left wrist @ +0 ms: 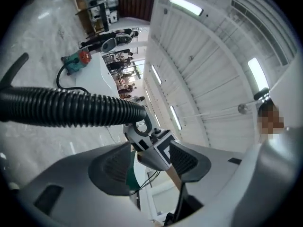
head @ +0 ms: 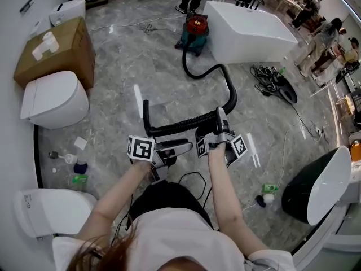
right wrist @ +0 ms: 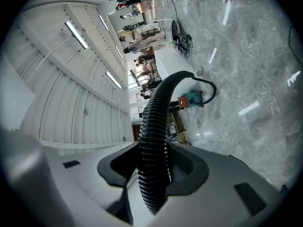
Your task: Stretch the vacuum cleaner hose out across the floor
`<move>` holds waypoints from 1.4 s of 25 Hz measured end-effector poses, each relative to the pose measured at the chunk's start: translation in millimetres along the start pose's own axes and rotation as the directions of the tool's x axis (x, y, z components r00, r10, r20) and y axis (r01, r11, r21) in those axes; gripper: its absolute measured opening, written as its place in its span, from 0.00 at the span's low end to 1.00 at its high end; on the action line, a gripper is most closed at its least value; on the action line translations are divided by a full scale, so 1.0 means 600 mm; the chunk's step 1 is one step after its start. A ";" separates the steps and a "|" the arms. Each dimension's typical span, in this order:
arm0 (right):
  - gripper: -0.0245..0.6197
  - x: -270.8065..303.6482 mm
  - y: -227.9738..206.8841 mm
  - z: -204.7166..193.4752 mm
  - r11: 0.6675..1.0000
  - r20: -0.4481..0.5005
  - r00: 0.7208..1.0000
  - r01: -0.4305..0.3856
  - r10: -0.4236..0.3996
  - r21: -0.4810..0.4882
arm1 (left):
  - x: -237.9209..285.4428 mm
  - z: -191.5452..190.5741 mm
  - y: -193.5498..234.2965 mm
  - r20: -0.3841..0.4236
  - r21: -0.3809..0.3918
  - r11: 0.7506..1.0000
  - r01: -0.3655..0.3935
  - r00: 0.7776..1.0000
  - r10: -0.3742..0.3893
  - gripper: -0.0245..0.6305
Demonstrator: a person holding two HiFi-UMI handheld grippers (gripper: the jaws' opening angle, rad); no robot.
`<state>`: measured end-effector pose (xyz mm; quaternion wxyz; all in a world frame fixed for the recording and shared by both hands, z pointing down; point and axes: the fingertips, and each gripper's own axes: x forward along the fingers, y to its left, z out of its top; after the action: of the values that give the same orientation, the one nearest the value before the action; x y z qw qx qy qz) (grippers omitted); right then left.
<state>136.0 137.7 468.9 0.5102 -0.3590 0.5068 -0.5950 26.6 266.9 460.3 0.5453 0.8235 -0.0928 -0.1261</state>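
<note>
The black ribbed hose (head: pixel 186 123) runs from the red and teal vacuum cleaner (head: pixel 195 29) in a loop over the floor to my hands, and its free end curls up at the left (head: pixel 146 113). My right gripper (head: pixel 219 126) is shut on the hose; in the right gripper view the hose (right wrist: pixel 154 141) sits clamped between both pads of that gripper (right wrist: pixel 154 168). My left gripper (head: pixel 176 148) hangs just below the hose and is open. In the left gripper view the hose (left wrist: pixel 71 109) crosses above the left gripper (left wrist: pixel 149 162), with nothing between its pads.
White toilets (head: pixel 53 97) stand at the left beside a cardboard box (head: pixel 53 49). A white bathtub (head: pixel 248 30) stands behind the vacuum cleaner. A black-and-white toilet (head: pixel 318 185) is at the right, with cables (head: pixel 271 78) and small bottles (head: pixel 79 168) on the marble floor. People stand at the back right.
</note>
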 end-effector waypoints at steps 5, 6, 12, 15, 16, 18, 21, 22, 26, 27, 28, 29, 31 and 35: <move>0.32 0.002 0.013 -0.018 0.997 0.010 0.999 -0.037 0.036 0.073 | 0.011 0.048 0.001 0.230 -0.091 0.996 0.025 0.973 -0.003 0.47; 0.32 0.002 0.015 -0.021 0.995 0.011 0.999 -0.044 0.043 0.085 | 0.011 0.060 0.002 0.262 -0.061 0.998 0.012 0.965 0.004 0.48; 0.32 -0.005 0.022 -0.030 0.991 0.020 0.997 -0.071 0.069 0.116 | 0.005 0.107 0.003 0.427 -0.061 0.998 0.000 0.904 0.026 0.51; 0.32 -0.009 0.025 -0.038 0.990 0.015 0.997 -0.074 0.072 0.116 | -0.002 0.125 0.009 0.506 -0.086 0.996 -0.015 0.861 0.056 0.51; 0.32 -0.011 0.025 -0.039 0.991 0.014 0.997 -0.074 0.073 0.115 | -0.004 0.130 0.013 0.530 -0.095 0.995 -0.023 0.845 0.070 0.51; 0.32 -0.015 0.024 -0.041 0.990 0.015 0.997 -0.077 0.076 0.116 | -0.009 0.140 0.017 0.568 -0.103 0.994 -0.040 0.818 0.092 0.51; 0.32 -0.020 0.023 -0.043 0.988 0.012 0.996 -0.084 0.083 0.128 | -0.015 0.154 0.019 0.604 -0.104 0.993 -0.059 0.790 0.110 0.51; 0.32 -0.021 0.023 -0.045 0.987 0.009 0.996 -0.087 0.086 0.133 | -0.016 0.159 0.018 0.614 -0.101 0.993 -0.058 0.782 0.108 0.51; 0.32 -0.030 0.021 -0.054 0.983 -0.010 0.996 -0.090 0.093 0.158 | -0.024 0.179 0.016 0.641 -0.064 0.995 -0.073 0.762 0.097 0.51; 0.32 -0.032 0.018 -0.058 0.983 -0.015 0.996 -0.087 0.091 0.164 | -0.027 0.185 0.014 0.646 -0.049 0.996 -0.076 0.758 0.089 0.51; 0.32 -0.035 0.015 -0.061 0.982 -0.020 0.996 -0.083 0.088 0.170 | -0.028 0.189 0.010 0.651 -0.036 0.997 -0.073 0.755 0.079 0.50; 0.32 -0.037 0.013 -0.063 0.981 -0.022 0.996 -0.079 0.084 0.177 | -0.030 0.193 0.008 0.653 -0.025 0.997 -0.073 0.754 0.071 0.48; 0.32 -0.040 0.007 -0.064 0.979 -0.020 0.997 -0.072 0.077 0.191 | -0.030 0.196 0.005 0.651 -0.015 0.998 -0.068 0.756 0.061 0.45; 0.32 -0.044 -0.004 -0.065 0.973 -0.024 0.997 -0.064 0.071 0.220 | -0.032 0.198 0.004 0.649 -0.003 0.997 -0.076 0.759 0.059 0.39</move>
<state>104.7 172.6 464.6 0.5583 -0.2736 0.4579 -0.6354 -28.5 167.9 420.4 0.4740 0.7317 -0.3066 -0.3821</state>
